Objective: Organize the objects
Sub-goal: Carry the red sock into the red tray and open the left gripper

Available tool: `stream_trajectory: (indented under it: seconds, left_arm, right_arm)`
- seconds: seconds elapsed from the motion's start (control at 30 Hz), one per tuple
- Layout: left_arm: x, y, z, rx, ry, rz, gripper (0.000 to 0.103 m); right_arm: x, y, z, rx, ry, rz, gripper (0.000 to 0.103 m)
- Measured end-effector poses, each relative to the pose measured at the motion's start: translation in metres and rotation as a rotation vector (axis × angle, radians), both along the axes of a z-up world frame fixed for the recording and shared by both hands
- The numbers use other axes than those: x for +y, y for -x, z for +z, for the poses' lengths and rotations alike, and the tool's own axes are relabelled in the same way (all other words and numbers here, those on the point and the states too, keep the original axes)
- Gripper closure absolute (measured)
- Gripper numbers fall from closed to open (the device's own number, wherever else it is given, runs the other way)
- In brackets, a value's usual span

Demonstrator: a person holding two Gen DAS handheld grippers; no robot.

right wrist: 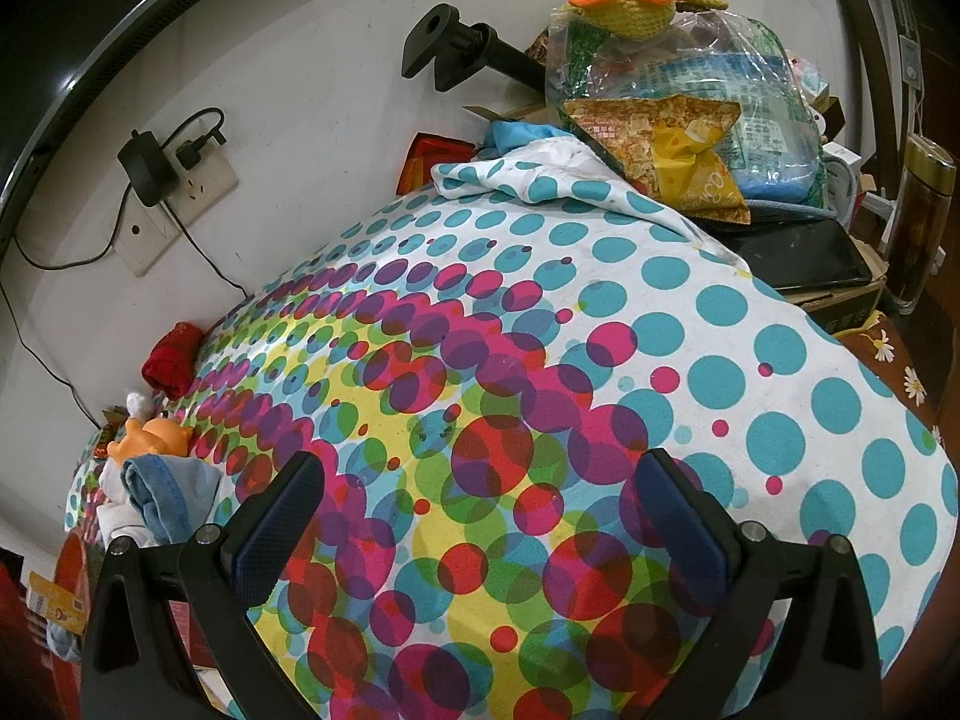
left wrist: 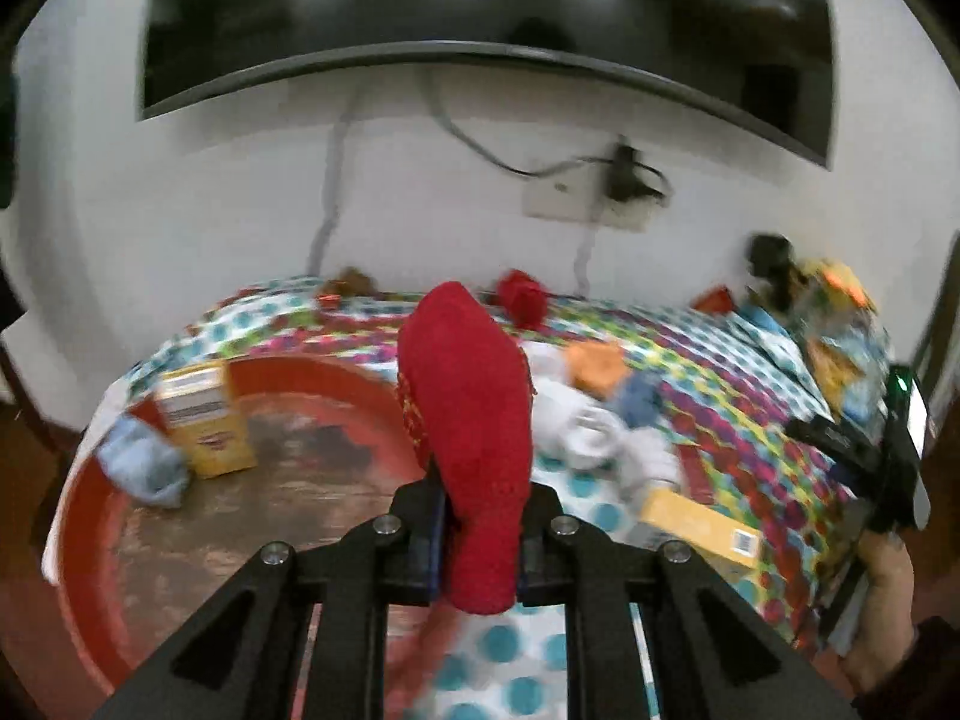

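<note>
Nearest in the left wrist view, the left gripper (left wrist: 480, 531) has its black fingers (left wrist: 543, 525) clamped tight on a red knitted sock (left wrist: 465, 390), which stands up between them above the edge of a round red plastic basin (left wrist: 78, 516). Inside the basin lie a yellow and white cardboard box (left wrist: 204, 420), its print too blurred to read, and a rolled light-blue sock (left wrist: 141, 468). To the right, on the table's dotted multicoloured cloth (left wrist: 708, 360), sit a flat yellow box with a barcode (left wrist: 702, 531), a white roll of tape (left wrist: 591, 435) and, farther back, a second red knitted bundle (left wrist: 522, 297).

The right gripper (right wrist: 480, 510) hangs over the same cloth with its fingers (right wrist: 282, 516) spread wide and nothing between them. Beyond, a yellow snack packet (right wrist: 702, 171) bears partly legible lettering, under a clear plastic bag (right wrist: 678, 60) topped by a yellow crocheted toy (right wrist: 636, 0).
</note>
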State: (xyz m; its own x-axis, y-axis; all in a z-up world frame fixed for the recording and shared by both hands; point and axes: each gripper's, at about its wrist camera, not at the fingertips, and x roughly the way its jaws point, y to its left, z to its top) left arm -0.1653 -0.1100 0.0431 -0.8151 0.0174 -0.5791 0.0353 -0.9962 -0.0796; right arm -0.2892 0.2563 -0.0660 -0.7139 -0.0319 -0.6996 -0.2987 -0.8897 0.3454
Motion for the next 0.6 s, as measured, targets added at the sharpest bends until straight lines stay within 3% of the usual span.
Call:
stream_trajectory:
  seconds: [0.23,0.33,0.6]
  left_arm:
    - [-0.095,-0.008,0.001,-0.042,-0.067,0.186,0.087]
    - [-0.127,-0.020,0.000,-0.036,-0.041,0.261,0.087]
    - [-0.186,-0.046,-0.041,-0.140,-0.041,0.390,0.087]
  right_arm:
    - [0.000,0.000,0.000,-0.001,-0.001,0.000,0.000]
    - [0.000,0.000,0.000,0.001,0.001,0.000,0.000]
    - [0.000,0.001,0.000,-0.002,-0.002,0.001,0.000]
